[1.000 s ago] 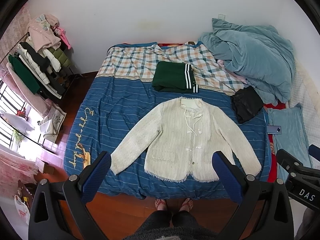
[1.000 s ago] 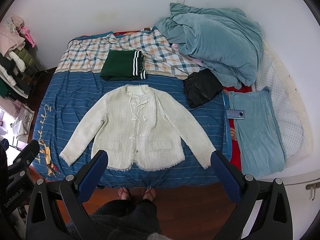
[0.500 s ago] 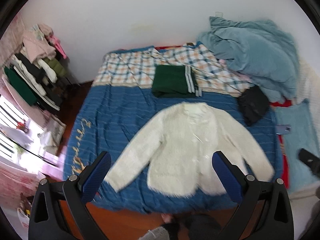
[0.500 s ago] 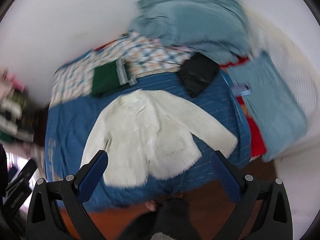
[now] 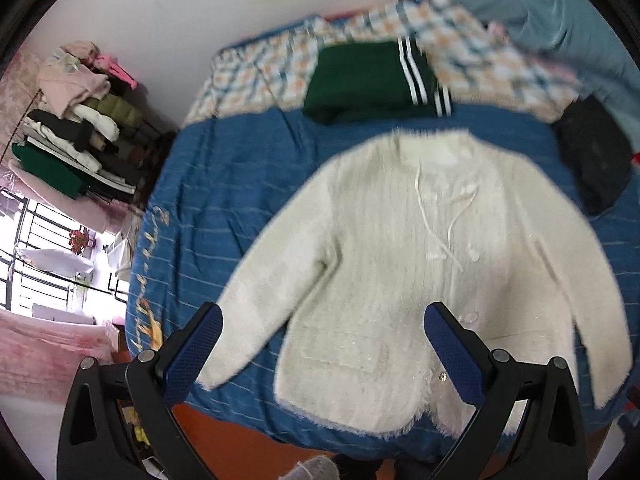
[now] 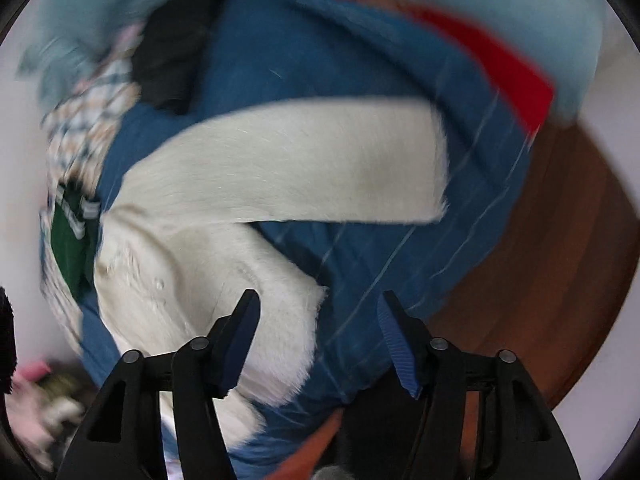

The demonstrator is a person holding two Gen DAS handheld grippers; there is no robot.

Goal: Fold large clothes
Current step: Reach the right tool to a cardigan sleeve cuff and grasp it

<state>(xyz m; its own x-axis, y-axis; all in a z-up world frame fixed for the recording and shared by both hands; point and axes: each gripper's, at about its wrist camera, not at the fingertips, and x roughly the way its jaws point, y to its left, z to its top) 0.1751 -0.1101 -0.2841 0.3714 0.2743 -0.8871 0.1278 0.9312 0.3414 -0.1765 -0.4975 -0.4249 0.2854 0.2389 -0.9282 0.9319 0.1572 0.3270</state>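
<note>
A cream fuzzy jacket (image 5: 400, 264) lies flat and face up on the blue striped bedspread (image 5: 224, 184), sleeves spread out. My left gripper (image 5: 322, 344) is open above the jacket's lower left front and its left sleeve, touching nothing. In the blurred right wrist view the jacket's right sleeve (image 6: 304, 160) stretches across the picture and its hem corner (image 6: 288, 320) lies just ahead of my right gripper (image 6: 318, 322). Those jaws are closing, still apart, with only the hem edge and blue bedspread (image 6: 360, 256) seen between them; nothing is gripped.
A folded green garment with white stripes (image 5: 368, 80) lies beyond the collar on a plaid sheet (image 5: 264, 68). A black garment (image 5: 592, 160) and a blue-grey duvet (image 5: 560, 12) sit at the right. A loaded clothes rack (image 5: 80, 128) stands left. Wooden floor (image 6: 552, 280) runs past the bed's edge.
Both grippers have dropped toward the bed, so the jacket looks much larger. The right gripper has rolled strongly, tilting its view, and its jaws have narrowed. The left jaws stay wide.
</note>
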